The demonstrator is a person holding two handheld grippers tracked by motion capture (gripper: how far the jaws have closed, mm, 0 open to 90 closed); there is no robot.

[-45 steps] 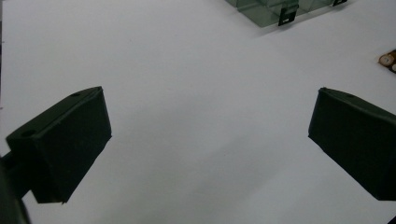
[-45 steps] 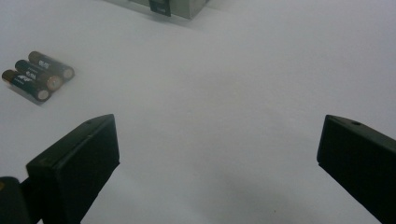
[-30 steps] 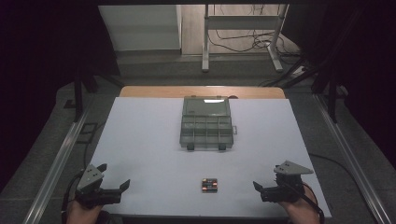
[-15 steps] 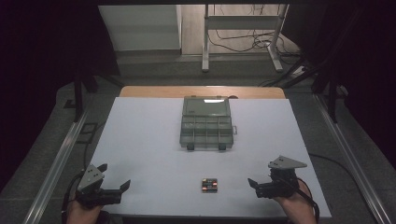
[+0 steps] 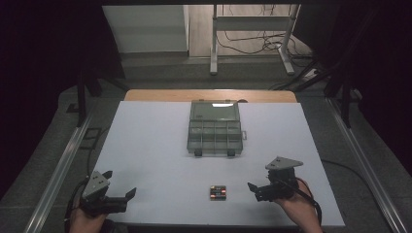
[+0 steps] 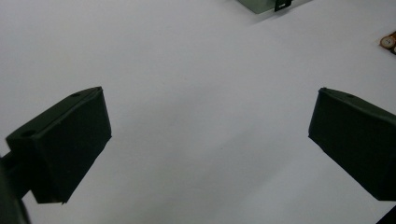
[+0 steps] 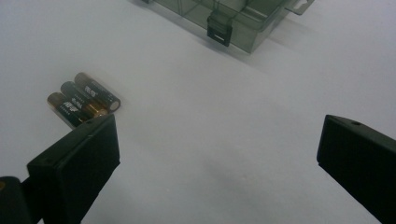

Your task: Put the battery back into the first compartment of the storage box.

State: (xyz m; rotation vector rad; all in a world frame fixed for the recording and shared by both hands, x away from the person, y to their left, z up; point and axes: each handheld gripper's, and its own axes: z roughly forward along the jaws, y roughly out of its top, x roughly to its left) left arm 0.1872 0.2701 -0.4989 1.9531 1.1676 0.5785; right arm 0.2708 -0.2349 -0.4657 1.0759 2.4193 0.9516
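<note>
Three small batteries [image 5: 218, 192] [image 7: 83, 99] lie side by side near the white table's front edge. A clear grey compartment box [image 5: 215, 128] [image 7: 232, 17] with black latches sits closed at the table's middle back. My right gripper [image 5: 254, 188] [image 7: 217, 161] is open just right of the batteries, jaws wide apart, nothing between them. At the front left corner, my left gripper [image 5: 127, 196] [image 6: 210, 144] stands open over bare table, also holding nothing. One corner of the box [image 6: 266, 4] and the batteries [image 6: 388, 42] show at the top right of the left gripper view.
The white table top [image 5: 160, 145] has a wooden strip along its far edge [image 5: 209, 95]. Metal rails [image 5: 58, 165] run along both sides. A table frame and cables [image 5: 252, 43] stand on the floor beyond.
My right gripper has moved left, closer to the batteries. The left gripper has barely moved.
</note>
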